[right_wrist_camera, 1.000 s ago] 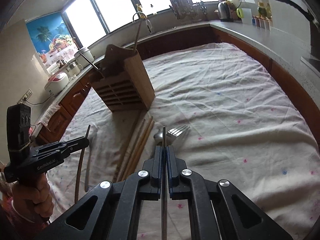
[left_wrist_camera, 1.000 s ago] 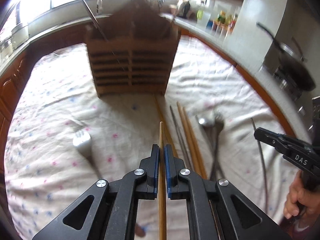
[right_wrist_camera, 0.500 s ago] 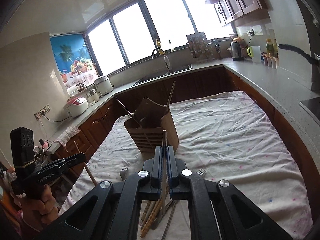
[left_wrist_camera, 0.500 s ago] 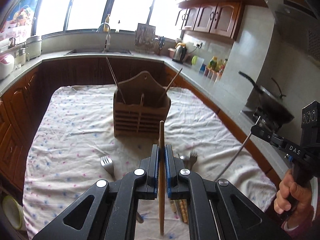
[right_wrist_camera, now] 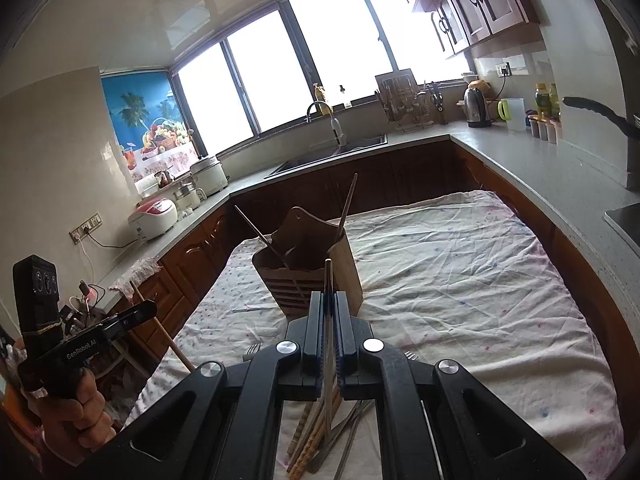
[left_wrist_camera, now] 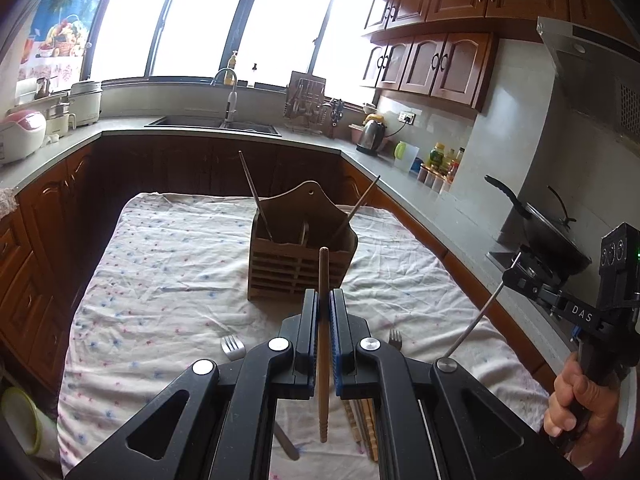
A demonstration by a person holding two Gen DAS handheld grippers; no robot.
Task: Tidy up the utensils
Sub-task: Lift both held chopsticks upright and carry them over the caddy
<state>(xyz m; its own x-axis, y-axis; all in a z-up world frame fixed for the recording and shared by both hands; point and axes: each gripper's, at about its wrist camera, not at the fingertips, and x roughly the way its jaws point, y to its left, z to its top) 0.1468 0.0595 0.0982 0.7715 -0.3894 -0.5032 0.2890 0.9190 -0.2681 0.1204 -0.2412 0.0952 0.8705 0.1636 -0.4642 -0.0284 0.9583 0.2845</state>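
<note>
Left gripper [left_wrist_camera: 323,312] pressed tight on a wooden chopstick [left_wrist_camera: 323,344], held upright above the table [left_wrist_camera: 160,280]; its lower end hangs free over the cloth. Right gripper [right_wrist_camera: 328,312] pinches a thin metal chopstick [right_wrist_camera: 328,344], also upright and lifted; from the left wrist view the same rod slants down from that gripper [left_wrist_camera: 516,268].

Wooden utensil holder [left_wrist_camera: 298,264] stands mid-table on the flower-print cloth [left_wrist_camera: 168,248], straight ahead of both grippers, nothing between them and it. Holder has a slatted front and a tall back panel with a hanging hole. Inside: one dark stick [left_wrist_camera: 256,196] leaning left, one stick [left_wrist_camera: 360,204] leaning right, plus a short handle in the middle section, hard to make out.

On the cloth near the grippers: fork [left_wrist_camera: 232,346] to the left, second fork [left_wrist_camera: 395,338] to the right, and a loose bunch of wooden chopsticks [right_wrist_camera: 312,436] and metal chopsticks [right_wrist_camera: 352,424] lying under the right gripper.

Around: sink [left_wrist_camera: 212,123] with tap under the window, dish rack [left_wrist_camera: 306,106], kettle [left_wrist_camera: 371,136], rice cooker [left_wrist_camera: 20,138], wok [left_wrist_camera: 552,236] on the stove to the right.
</note>
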